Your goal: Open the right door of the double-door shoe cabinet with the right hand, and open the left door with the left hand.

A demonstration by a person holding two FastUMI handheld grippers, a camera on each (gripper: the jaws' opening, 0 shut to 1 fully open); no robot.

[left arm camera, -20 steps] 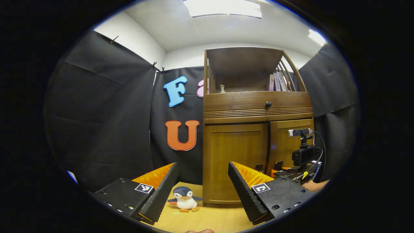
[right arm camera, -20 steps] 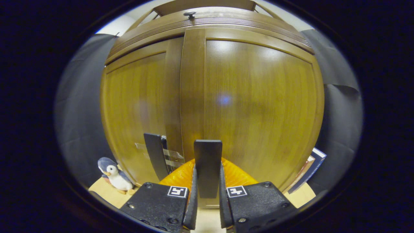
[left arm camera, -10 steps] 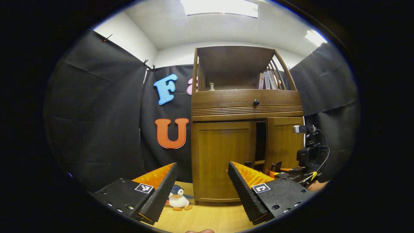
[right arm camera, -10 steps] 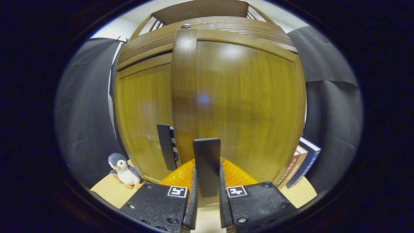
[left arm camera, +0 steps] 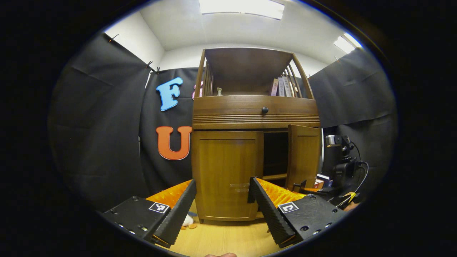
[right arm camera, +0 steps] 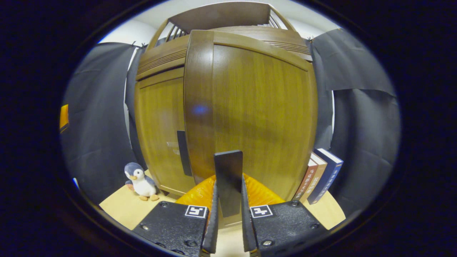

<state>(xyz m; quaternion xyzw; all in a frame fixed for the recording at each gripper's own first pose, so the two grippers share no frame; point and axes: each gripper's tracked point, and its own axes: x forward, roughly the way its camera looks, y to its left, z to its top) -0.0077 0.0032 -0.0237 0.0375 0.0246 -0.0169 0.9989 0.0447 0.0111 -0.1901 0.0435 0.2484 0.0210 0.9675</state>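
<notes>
Right door swung further open than 0.5 s ago; right gripper fingers clamped on its black handle. Left door still closed, left gripper fingers spread, nearer the shoe cabinet.

I saw a stuffed penguin on the wood floor, low left in my right gripper view. Three books stood upright far right, w/ spines leaning slightly. Up top, more books & a small bottle sat on the shelf.
</notes>
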